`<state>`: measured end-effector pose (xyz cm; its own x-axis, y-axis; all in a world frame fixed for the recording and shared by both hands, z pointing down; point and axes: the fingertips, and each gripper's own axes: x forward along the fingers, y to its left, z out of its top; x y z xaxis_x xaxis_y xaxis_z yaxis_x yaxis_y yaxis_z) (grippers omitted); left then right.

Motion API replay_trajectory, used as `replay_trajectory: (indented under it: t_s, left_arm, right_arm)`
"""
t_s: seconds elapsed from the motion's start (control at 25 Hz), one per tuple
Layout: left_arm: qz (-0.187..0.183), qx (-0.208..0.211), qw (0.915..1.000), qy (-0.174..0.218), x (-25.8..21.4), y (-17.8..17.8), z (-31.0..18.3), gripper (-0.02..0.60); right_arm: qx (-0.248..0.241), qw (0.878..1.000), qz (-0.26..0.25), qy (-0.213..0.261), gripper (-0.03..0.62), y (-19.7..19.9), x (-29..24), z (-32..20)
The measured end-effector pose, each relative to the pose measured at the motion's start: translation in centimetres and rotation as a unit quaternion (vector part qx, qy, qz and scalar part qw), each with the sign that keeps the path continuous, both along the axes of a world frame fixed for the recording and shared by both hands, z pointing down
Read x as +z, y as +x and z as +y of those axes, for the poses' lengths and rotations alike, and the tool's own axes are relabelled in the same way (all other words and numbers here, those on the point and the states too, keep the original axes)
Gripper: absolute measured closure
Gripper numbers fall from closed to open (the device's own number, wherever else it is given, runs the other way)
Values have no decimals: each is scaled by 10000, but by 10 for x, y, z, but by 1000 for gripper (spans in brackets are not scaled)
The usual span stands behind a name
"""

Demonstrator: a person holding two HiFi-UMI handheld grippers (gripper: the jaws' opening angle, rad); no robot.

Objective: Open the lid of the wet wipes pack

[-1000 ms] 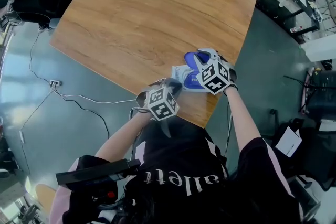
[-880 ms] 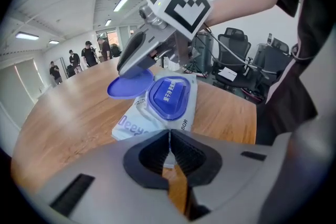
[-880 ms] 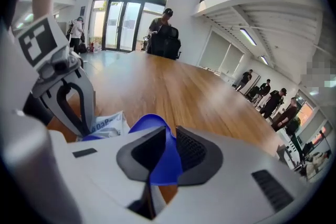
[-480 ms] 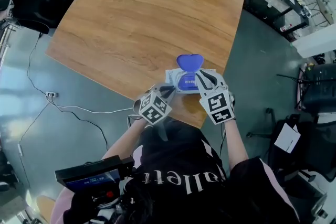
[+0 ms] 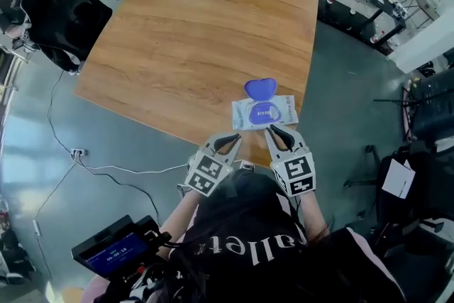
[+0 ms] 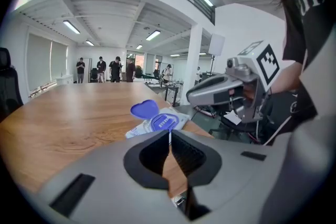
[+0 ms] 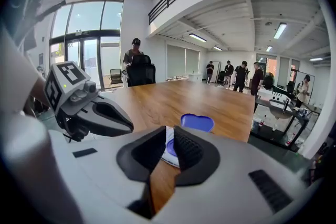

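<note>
I am holding both grippers out in front of my chest, side by side and near each other, tips pointing forward. My left gripper (image 5: 228, 142) is showing its jaws pressed together at the tips, with nothing between them. My right gripper (image 5: 278, 133) is likewise showing jaws closed tip to tip, empty. My left forearm (image 5: 176, 216) is angling back toward my torso.

wipes pack (image 5: 262, 112): 1 | table (image 5: 191, 32): 1 | left tool (image 5: 232, 140) + right tool (image 5: 276, 131) — 2 | chair (image 5: 67, 14): 1
</note>
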<state>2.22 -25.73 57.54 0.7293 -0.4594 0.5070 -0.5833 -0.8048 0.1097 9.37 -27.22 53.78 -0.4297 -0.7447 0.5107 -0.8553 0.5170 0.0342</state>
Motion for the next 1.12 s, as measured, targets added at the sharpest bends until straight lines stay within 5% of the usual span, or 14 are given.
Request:
replay_trajectory:
  t_s: [0.36, 0.72, 1.12]
  left_arm:
    - [941, 111, 9955, -36, -69, -44, 52, 569]
    - [885, 664, 9938, -46, -63, -93, 128, 569]
    - [1175, 978, 9881, -179, -72, -102, 170, 569]
  right_arm:
    - [994, 9927, -667, -146, 548, -43, -8, 52]
    - [1721, 9802, -970, 114, 548, -60, -19, 120]
    - [2135, 9720, -977, 49, 548, -87, -22, 188]
